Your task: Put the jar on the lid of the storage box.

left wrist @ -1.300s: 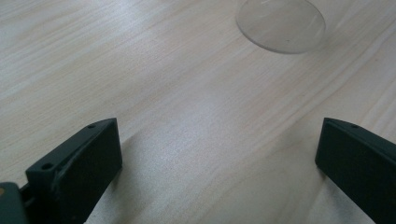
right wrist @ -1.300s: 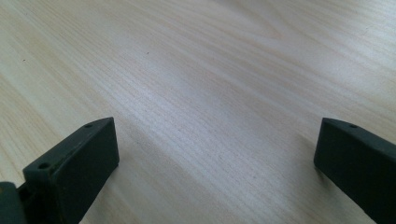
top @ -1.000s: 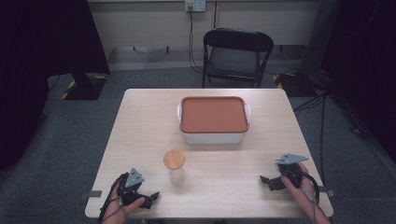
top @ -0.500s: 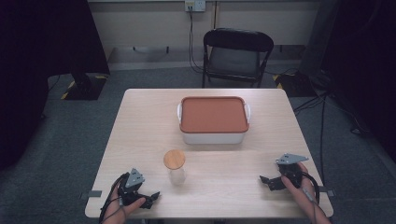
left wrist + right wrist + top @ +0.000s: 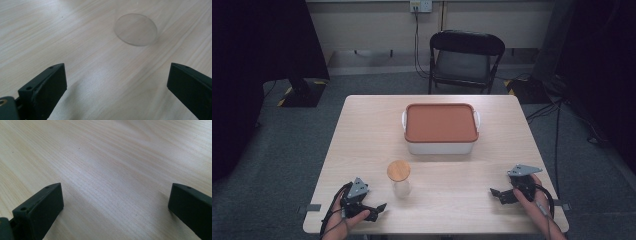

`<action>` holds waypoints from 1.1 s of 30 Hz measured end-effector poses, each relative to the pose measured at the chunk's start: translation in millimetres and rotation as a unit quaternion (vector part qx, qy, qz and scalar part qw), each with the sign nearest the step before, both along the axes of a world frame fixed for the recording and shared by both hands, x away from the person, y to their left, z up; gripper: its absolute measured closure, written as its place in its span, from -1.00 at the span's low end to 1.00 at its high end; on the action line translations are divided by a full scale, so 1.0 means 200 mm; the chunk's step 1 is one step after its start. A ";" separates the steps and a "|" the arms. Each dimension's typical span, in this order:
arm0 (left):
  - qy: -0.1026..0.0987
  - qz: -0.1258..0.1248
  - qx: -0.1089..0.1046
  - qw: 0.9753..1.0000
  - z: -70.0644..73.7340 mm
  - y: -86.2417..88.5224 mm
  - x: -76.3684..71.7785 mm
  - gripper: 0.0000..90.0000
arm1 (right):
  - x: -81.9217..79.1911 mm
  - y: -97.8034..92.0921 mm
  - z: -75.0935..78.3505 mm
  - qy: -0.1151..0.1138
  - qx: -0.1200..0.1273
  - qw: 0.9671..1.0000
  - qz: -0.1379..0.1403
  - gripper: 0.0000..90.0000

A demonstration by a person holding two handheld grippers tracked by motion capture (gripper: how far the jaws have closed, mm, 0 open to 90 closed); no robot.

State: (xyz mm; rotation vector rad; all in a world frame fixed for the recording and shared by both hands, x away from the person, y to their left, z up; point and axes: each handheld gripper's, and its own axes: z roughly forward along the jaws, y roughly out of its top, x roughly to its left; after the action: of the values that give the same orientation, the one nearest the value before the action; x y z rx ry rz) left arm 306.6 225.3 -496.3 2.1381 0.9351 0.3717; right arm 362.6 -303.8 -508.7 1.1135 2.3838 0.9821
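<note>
A small clear glass jar (image 5: pixel 399 181) with a round wooden lid stands near the front of the light wooden table (image 5: pixel 362 135). Its glass base (image 5: pixel 135 29) lies just ahead of my left gripper (image 5: pixel 378 210), which rests open near the front left edge with nothing between its jaws. A white container with an orange-brown lid (image 5: pixel 440 122) sits at the table's middle, farther back. My right gripper (image 5: pixel 496 195) rests open near the front right edge over bare wood (image 5: pixel 112 170).
A black folding chair (image 5: pixel 464 60) stands beyond the far edge of the table. Cables run along the grey carpet at the right. Dark curtains hang at both sides.
</note>
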 end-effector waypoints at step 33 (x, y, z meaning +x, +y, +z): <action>-0.003 -0.019 -0.021 1.000 0.06 -0.13 0.05 -0.93 | 0.00 0.00 0.00 0.000 0.000 1.000 0.000 -1.00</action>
State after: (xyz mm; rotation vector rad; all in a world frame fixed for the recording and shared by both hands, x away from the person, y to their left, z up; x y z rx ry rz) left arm 316.7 199.2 -484.6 2.1118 0.8898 0.3368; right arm 362.6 -303.8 -508.7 1.1133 2.3837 0.9816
